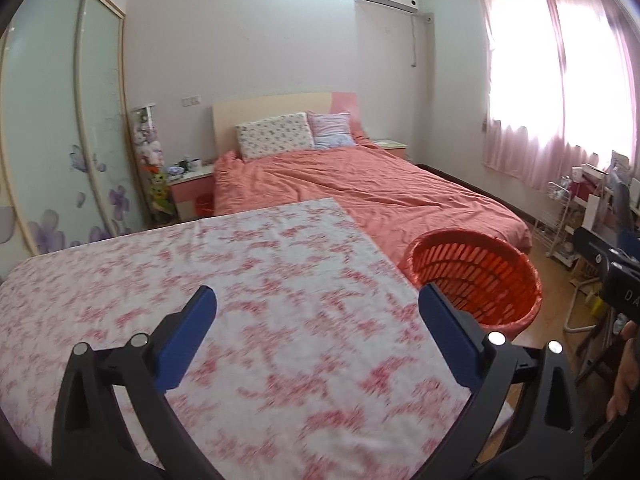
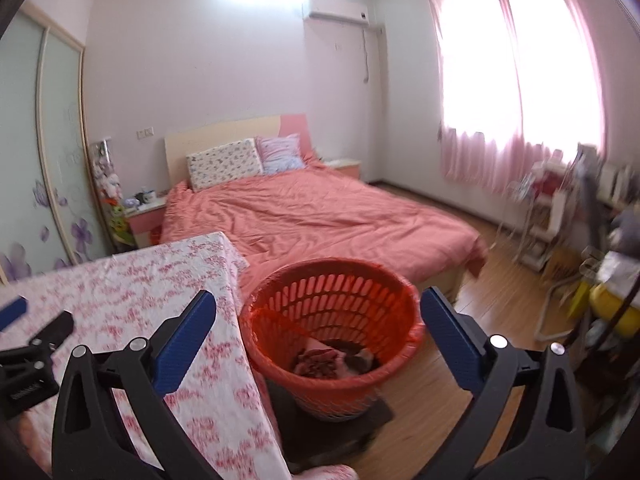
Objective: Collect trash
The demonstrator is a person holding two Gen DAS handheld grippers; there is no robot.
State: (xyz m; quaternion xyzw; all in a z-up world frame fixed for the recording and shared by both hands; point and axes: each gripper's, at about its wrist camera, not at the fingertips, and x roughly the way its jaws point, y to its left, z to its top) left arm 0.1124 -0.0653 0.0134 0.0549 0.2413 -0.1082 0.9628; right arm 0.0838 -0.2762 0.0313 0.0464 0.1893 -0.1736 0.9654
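Salmon-pink bedding, creased and matte, covers the wide bed (image 1: 360, 184) at the far wall of a bedroom. Nearer, a white cloth printed with blurred red blossoms drapes the flat table (image 1: 224, 280). Beside its edge stands a round orange plastic basket (image 2: 336, 320), its wall slotted in rows and lined with a thin red bag; crumpled trash (image 2: 332, 360) in pink and dark scraps lies at the bottom. The right gripper (image 2: 318, 308) hangs over the basket with its ribbed blue pads spread to full width, nothing between them. The left gripper (image 1: 316, 304), equally wide and empty, hangs above the tablecloth, the basket just beyond its right finger.
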